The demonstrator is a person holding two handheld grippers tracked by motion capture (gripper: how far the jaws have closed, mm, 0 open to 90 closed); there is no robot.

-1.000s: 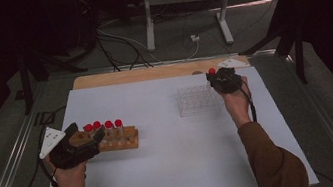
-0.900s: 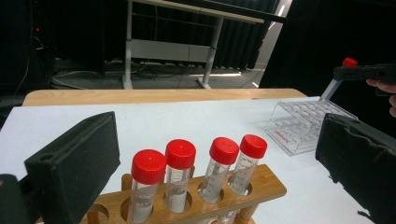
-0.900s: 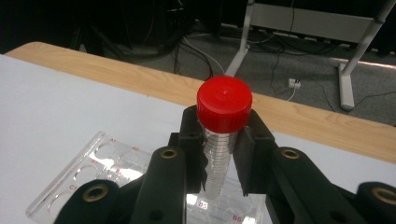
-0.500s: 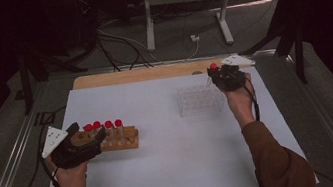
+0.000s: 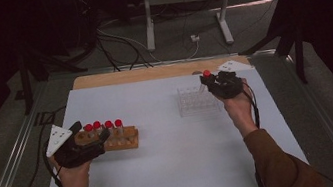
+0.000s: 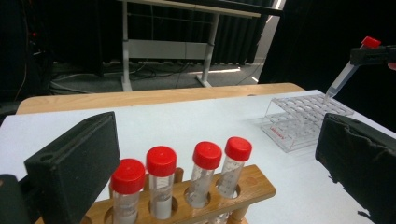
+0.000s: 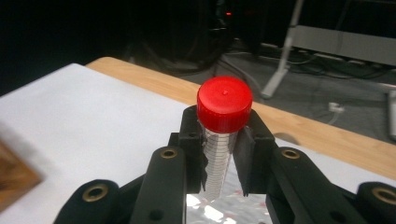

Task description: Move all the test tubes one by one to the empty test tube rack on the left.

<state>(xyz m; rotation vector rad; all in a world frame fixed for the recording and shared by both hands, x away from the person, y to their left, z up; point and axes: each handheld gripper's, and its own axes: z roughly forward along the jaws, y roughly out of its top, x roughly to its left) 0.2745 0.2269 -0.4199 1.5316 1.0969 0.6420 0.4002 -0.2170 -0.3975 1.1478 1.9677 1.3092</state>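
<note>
Red-capped clear plastic tube (image 7: pixel 223 135) raised above clear plastic grid rack (image 5: pixel 197 101).

Tilted, conical tip down, just over rack's far right corner, clamped below the cap; four matching red-capped tubes (image 6: pixel 182 173) upright in light wooden rack (image 6: pixel 205 203) at table's left.

the white counter (image 5: pixel 167 174) is evenly lit from above while the room behind falls into near black. shadows are soft and short. the right gripper view shows glare on the clear rack (image 7: pixel 210 210), and its left edge is blurred; the high view looks soft and grainy.
</note>
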